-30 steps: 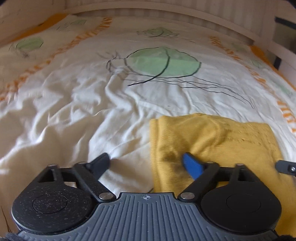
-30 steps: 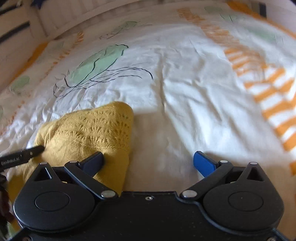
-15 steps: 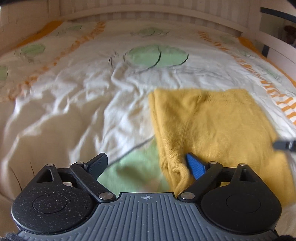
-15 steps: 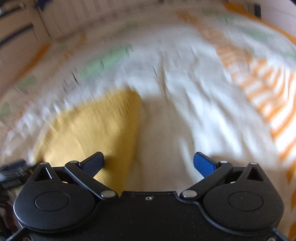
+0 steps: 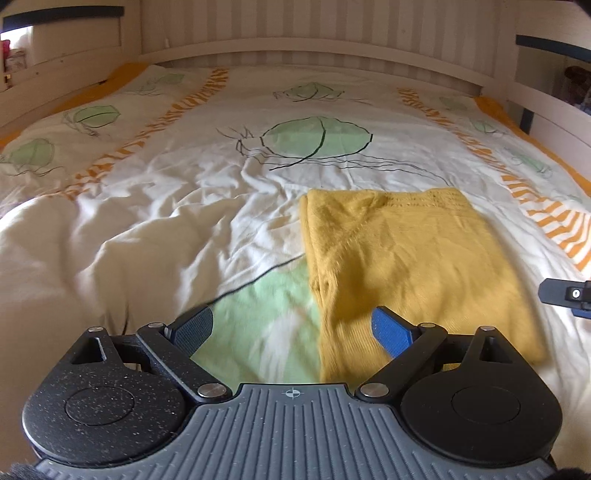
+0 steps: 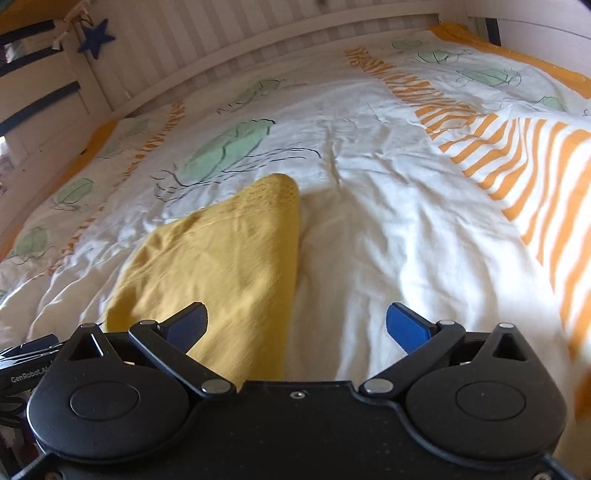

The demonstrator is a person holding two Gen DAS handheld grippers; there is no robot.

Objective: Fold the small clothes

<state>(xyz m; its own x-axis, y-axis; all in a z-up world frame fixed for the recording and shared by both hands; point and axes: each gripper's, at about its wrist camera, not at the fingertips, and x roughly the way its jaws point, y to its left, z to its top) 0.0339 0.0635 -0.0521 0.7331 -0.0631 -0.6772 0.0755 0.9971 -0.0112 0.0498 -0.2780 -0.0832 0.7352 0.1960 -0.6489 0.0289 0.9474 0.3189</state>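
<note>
Yellow knit garment [image 5: 410, 258] lies folded just beyond both splayed grippers.

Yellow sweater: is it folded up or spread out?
Folded. The yellow sweater lies as a neat rectangle on the bedspread, no sleeves sticking out.

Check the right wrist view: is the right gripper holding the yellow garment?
No, the right gripper is open and the yellow garment lies flat, ungrasped.

Counted one yellow knitted garment [image 5: 413, 266], folded flat on one printed duvet [image 5: 155, 221]. Saw two grippers: the left gripper [image 5: 291, 326] with two fingers spread wide, and the right gripper [image 6: 297, 323] likewise with two. Noted one blue star ornament [image 6: 96, 37] hanging on the slatted headboard [image 6: 207, 33] beyond the bed.
</note>
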